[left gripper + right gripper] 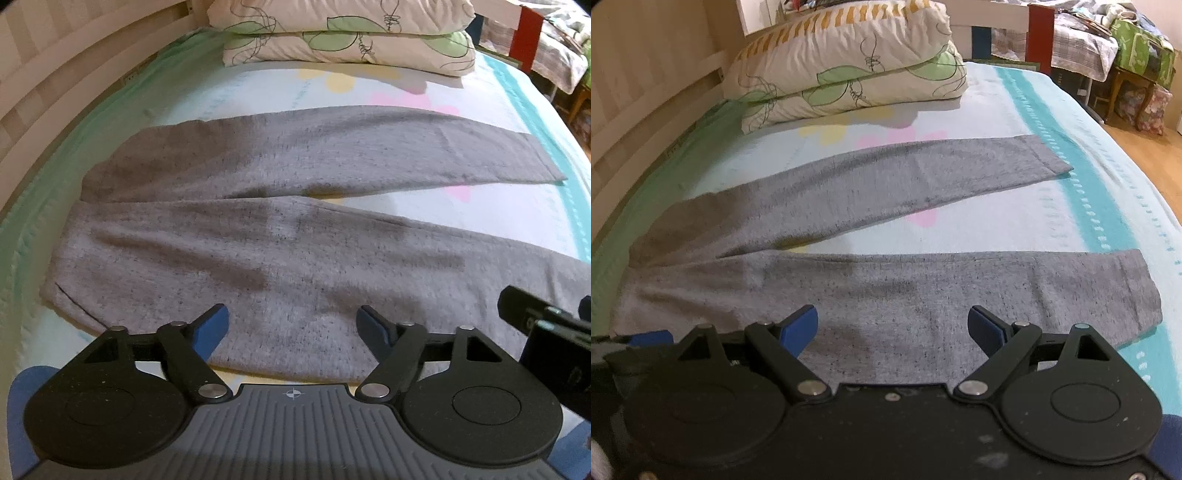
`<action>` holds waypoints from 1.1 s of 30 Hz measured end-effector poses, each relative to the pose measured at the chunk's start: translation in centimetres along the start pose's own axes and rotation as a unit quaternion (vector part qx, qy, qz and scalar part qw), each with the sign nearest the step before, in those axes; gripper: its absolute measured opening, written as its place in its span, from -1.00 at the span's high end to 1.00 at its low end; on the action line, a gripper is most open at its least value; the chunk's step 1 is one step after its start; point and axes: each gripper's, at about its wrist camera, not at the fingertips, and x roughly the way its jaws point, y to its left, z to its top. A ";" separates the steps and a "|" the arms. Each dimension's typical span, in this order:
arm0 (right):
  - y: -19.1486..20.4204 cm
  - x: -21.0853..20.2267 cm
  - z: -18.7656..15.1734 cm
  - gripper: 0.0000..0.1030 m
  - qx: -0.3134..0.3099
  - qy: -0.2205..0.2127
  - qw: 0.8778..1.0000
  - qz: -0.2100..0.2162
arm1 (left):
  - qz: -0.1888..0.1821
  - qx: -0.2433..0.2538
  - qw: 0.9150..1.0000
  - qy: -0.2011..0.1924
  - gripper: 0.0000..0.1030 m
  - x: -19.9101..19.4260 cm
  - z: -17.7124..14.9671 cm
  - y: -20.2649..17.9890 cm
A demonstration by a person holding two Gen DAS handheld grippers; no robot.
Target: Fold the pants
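Grey pants [280, 221] lie flat on a bed [480, 229], legs spread in a narrow V, waist toward the left and the cuffs toward the right in both views. The far leg [886, 184] runs up to a cuff lying on the sheet's teal stripe [1082, 206]; the near leg [960, 291] stretches across just ahead of both tools, its cuff at the right of the right wrist view. The left gripper [293, 325] hangs over the near edge of the pants close to the waist end, its blue fingers [212, 328] set wide apart with nothing between them but the cloth lying below; no pad presses on the fabric. The right gripper [892, 326] sits over the near leg further along, likewise wide open and holding nothing. A black part of the right tool shows at the right edge of the left wrist view. Beyond the pants two pillows [849, 70] with a green leaf print are stacked near the wall, and a wooden floor [1145, 158] shows past the bed's right side
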 end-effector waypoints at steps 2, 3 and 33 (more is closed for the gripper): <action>0.2 0.5 0.0 -0.82 -0.005 0.006 1.000 -0.004 | -0.002 -0.001 1.000 0.004 -0.37 0.4 0.1 0.2; 0.2 0.8 0.1 -0.82 -0.007 0.009 1.000 -0.006 | -0.002 -0.002 1.000 0.006 -0.36 0.5 0.2 0.3; -3.1 5.0 5.6 -0.77 -0.056 -0.096 0.993 0.045 | -0.044 -0.022 0.999 -0.016 -0.02 4.9 7.5 3.6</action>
